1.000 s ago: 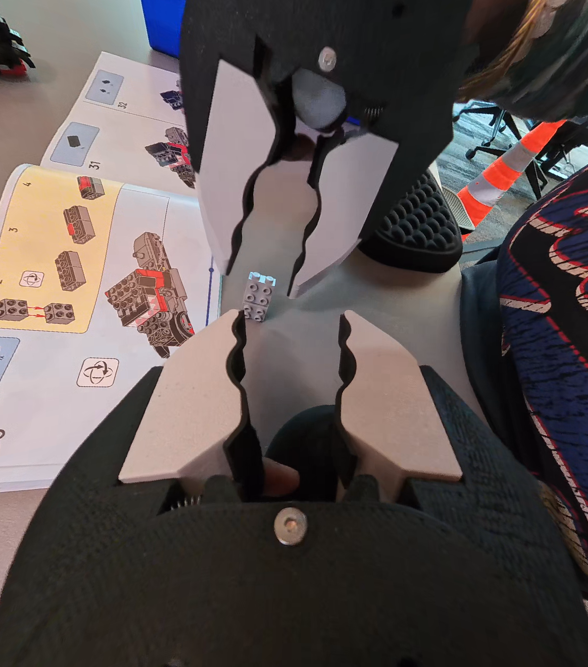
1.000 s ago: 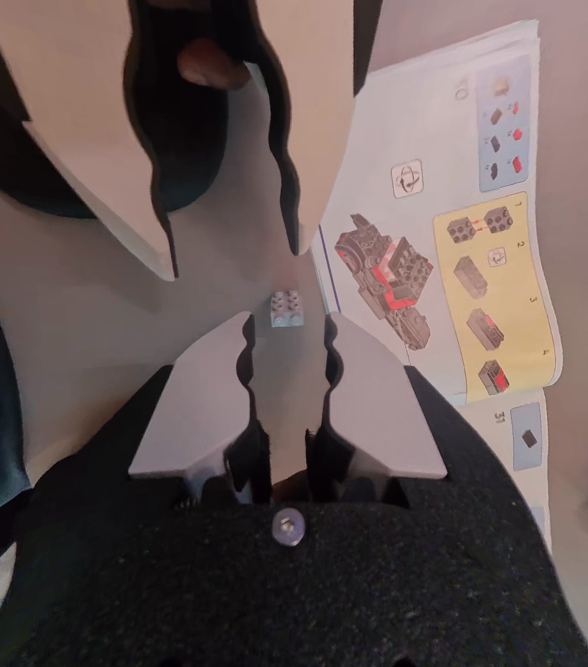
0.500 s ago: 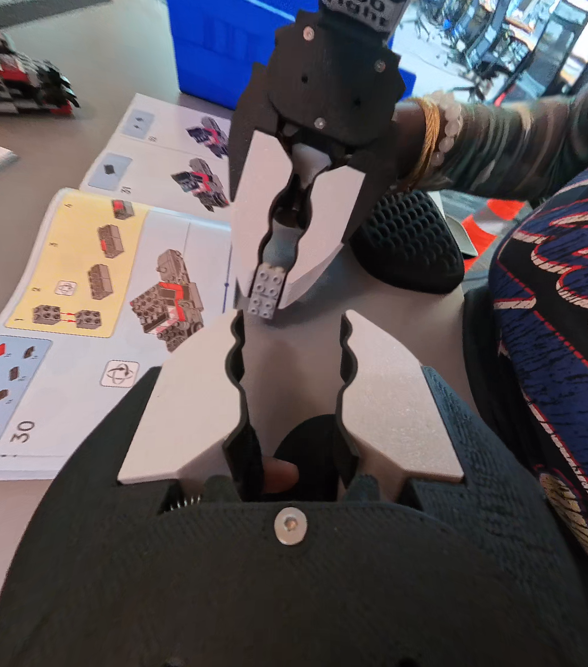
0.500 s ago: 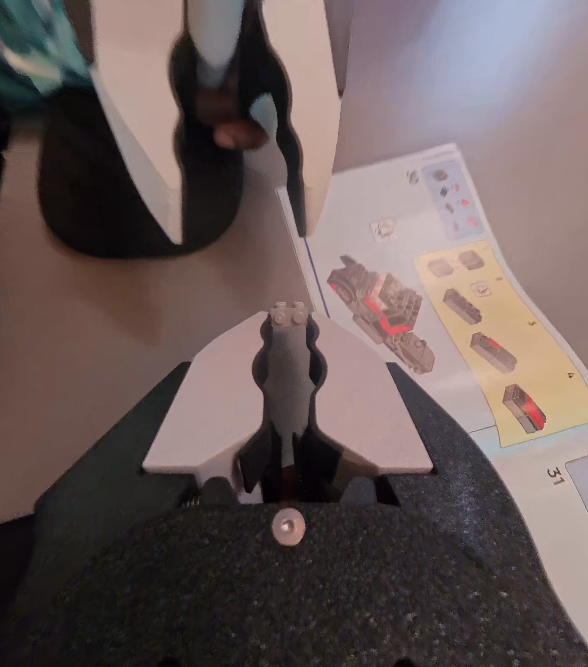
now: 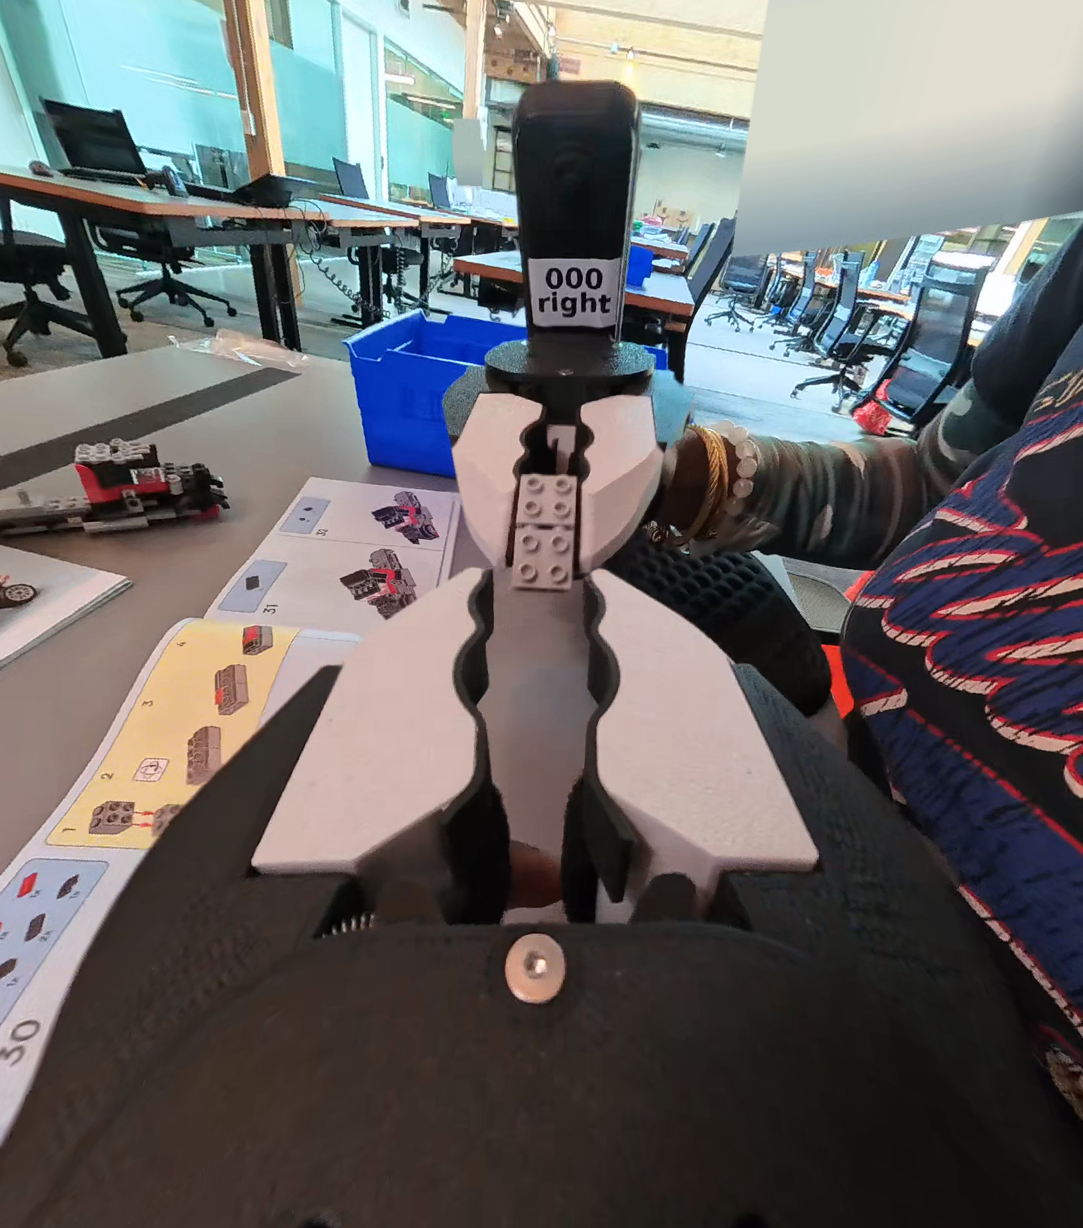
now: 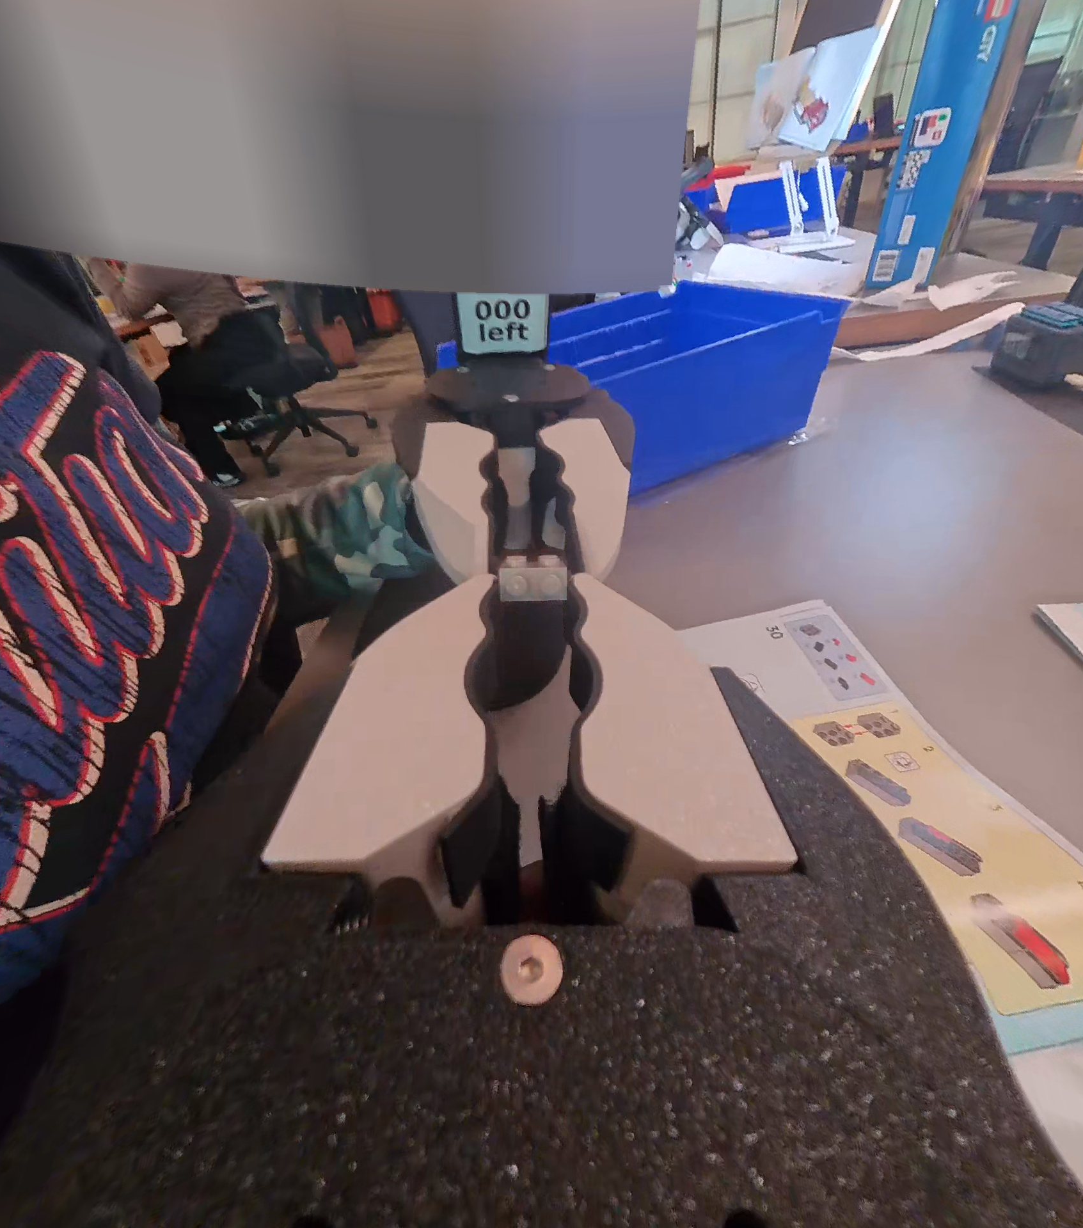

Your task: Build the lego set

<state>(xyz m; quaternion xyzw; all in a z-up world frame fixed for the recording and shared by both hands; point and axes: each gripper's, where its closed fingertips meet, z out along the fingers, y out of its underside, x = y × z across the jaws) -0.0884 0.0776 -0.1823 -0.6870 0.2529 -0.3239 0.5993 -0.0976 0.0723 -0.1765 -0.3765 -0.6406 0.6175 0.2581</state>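
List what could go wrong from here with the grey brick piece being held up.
1. The right tool pinches the grey brick piece only at its tips, above the table; it could twist or drop.
2. The left tool is open just below the piece; closing off-centre might knock it loose.

right gripper (image 5: 548, 531) blocks ahead; bare table (image 5: 146, 432) lies left.

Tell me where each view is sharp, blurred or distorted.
Left wrist view: the grey lego piece is crisp, wide-angle bending curves the instruction booklet, and a blur patch covers the top right. Right wrist view: the lego piece looks soft, with a patch across the top.
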